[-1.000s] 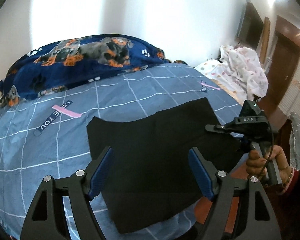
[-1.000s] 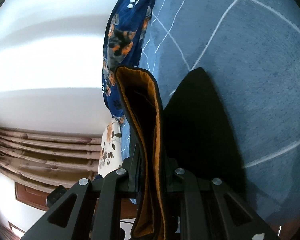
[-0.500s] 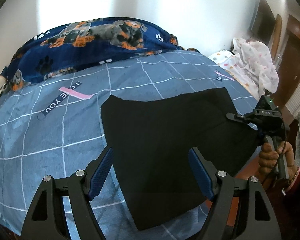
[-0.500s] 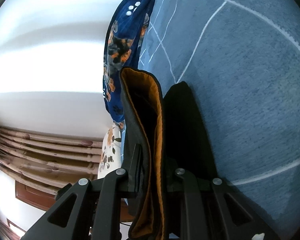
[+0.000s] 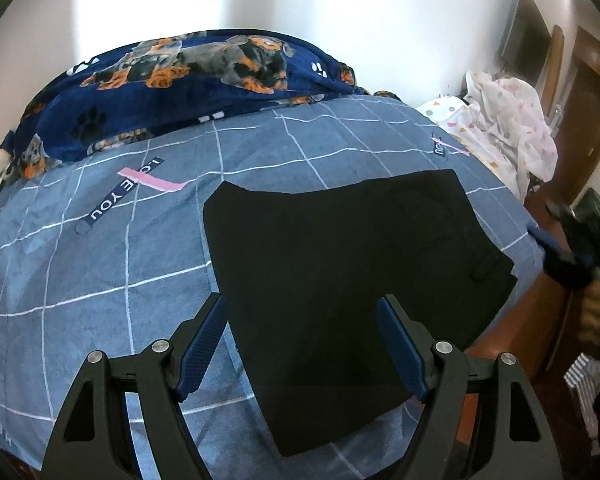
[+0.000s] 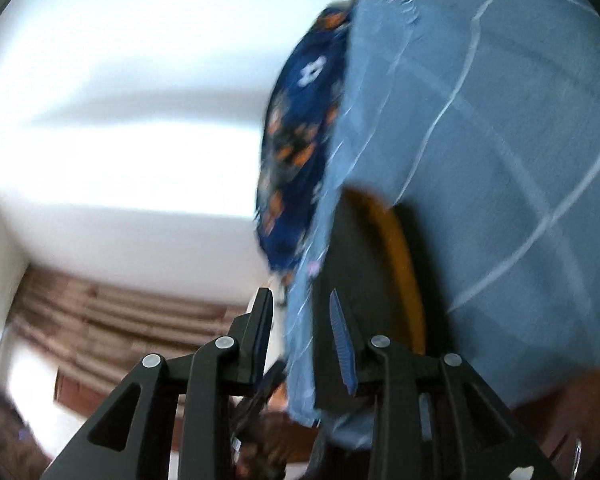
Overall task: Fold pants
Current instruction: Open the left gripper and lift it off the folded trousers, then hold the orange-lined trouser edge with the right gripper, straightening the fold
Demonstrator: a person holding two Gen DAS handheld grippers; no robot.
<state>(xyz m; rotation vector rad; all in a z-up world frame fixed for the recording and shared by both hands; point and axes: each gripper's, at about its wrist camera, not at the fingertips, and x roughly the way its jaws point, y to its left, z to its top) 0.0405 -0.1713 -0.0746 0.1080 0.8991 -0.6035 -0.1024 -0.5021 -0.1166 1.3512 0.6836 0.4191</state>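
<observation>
The black pants point(image 5: 348, 276) lie folded flat on the blue checked bed cover point(image 5: 100, 264), reaching to the bed's right edge. My left gripper point(image 5: 302, 336) is open and empty, hovering above the pants' near part. In the blurred right wrist view, my right gripper point(image 6: 302, 340) is open and empty, just off the bed's edge beside the pants' waistband with its orange lining point(image 6: 404, 272). The right gripper also shows in the left wrist view point(image 5: 556, 252) at the bed's right edge.
A navy dog-print blanket point(image 5: 188, 76) lies bunched along the far side of the bed. A white patterned cloth point(image 5: 508, 128) is heaped at the far right. A dark wooden door point(image 5: 592, 128) and floor lie to the right.
My right gripper has let go of the pants' waistband and pulled back off the bed's edge, now open. My left gripper has risen slightly and stays open.
</observation>
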